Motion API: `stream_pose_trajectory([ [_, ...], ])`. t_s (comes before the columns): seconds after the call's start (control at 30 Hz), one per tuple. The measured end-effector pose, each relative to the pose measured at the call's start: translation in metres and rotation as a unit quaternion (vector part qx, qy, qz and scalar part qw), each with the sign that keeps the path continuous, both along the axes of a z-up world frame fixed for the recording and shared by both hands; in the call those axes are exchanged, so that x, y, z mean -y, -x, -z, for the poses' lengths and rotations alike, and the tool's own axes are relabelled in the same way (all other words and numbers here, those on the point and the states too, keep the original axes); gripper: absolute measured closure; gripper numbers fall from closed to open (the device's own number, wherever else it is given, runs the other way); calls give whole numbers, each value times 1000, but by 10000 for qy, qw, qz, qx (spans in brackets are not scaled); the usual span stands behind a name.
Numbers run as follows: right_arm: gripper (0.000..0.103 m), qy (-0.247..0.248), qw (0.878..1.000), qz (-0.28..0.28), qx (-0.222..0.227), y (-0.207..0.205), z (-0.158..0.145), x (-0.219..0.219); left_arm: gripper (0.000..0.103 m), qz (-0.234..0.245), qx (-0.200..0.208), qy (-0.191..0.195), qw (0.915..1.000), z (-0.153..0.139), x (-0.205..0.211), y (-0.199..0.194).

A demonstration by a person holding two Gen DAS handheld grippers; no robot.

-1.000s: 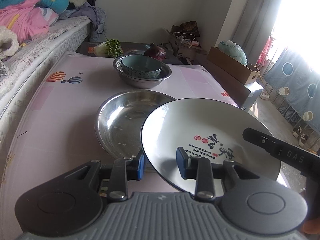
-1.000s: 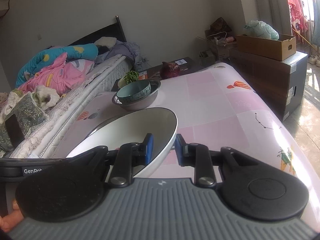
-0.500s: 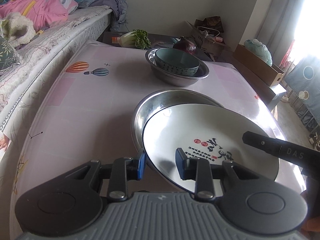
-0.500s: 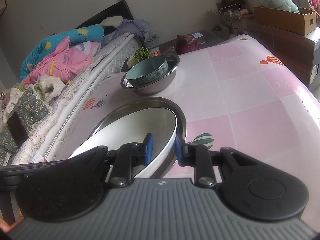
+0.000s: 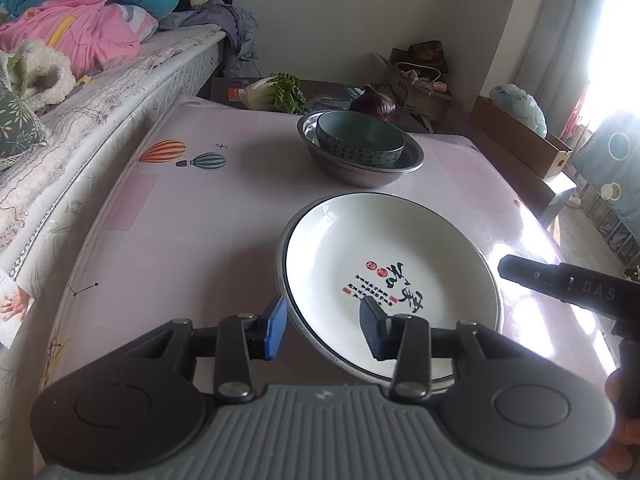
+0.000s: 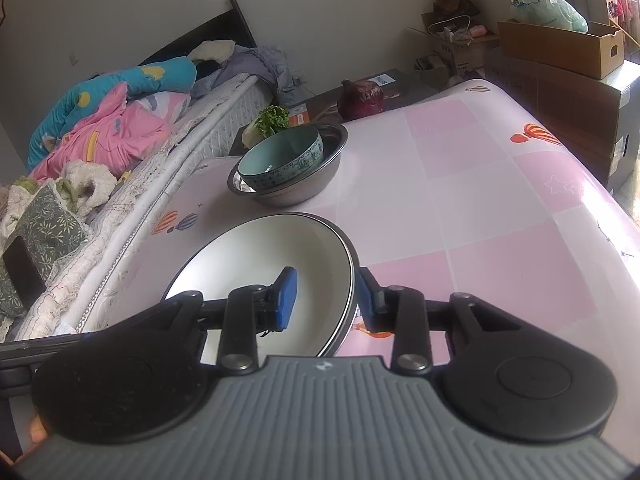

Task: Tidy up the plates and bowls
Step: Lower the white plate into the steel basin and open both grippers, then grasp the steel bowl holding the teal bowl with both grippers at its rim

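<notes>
Left gripper [image 5: 322,330]: straddling the near-left rim of the white ceramic plate with black rim line and red-and-black calligraphy [image 5: 390,276]; jaws having just been spreading, blue pads now standing clear of the rim on both sides.
Right gripper [image 6: 326,300]: bracketing the same plate's right rim; jaws likewise just opening, inner pad hanging over the white face, outer pad just beside the edge, no pinch visible.
Plate: now lying nested inside the shallow stainless steel pan [image 6: 345,240], only a thin metal lip peeking out around it; a second ago riding tilted above the pan in both grips.
Meaning for the task: plate looking delivered and released; both grippers seemingly free to back off.
Farther back: teal ceramic bowl [image 5: 360,140] sitting inside the deeper steel basin [image 5: 362,172], well apart from the plate, already stacked.
Surface: pink checked tablecloth with balloon prints [image 5: 192,216] carrying both stacks.
Beyond: leafy green vegetable [image 5: 276,94] and purple cabbage [image 6: 361,99] past the far table edge.
</notes>
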State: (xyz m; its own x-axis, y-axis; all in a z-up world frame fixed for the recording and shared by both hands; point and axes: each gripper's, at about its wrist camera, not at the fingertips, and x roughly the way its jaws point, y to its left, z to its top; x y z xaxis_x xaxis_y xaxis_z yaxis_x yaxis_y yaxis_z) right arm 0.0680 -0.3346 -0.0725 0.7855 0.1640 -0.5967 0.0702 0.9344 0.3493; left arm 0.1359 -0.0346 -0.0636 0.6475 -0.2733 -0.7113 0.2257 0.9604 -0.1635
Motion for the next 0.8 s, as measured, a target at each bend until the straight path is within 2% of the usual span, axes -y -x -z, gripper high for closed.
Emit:
stream_pose_trajectory([
  [0.1, 69, -84, 10000, 12, -28, 4, -3, 2, 47, 39, 39, -59, 10000, -8, 1, 0],
  [0.23, 57, -129, 9999, -29, -79, 7, -11, 6, 26, 146, 42, -224, 9996, -19, 5, -3],
  [0.33, 49, -95, 9998, -81, -155, 7, -20, 8, 20, 146, -12, -283, 9995, -27, 5, -8],
  [0.5, 46, -262, 9993, -146, -205, 4, -32, 16, 17, -60, -109, -518, 9986, -36, 3, -17],
  [0.8, 43, -310, 9991, -221, -192, -12, -44, 21, 17, -167, -180, -692, 9973, -37, 3, -35],
])
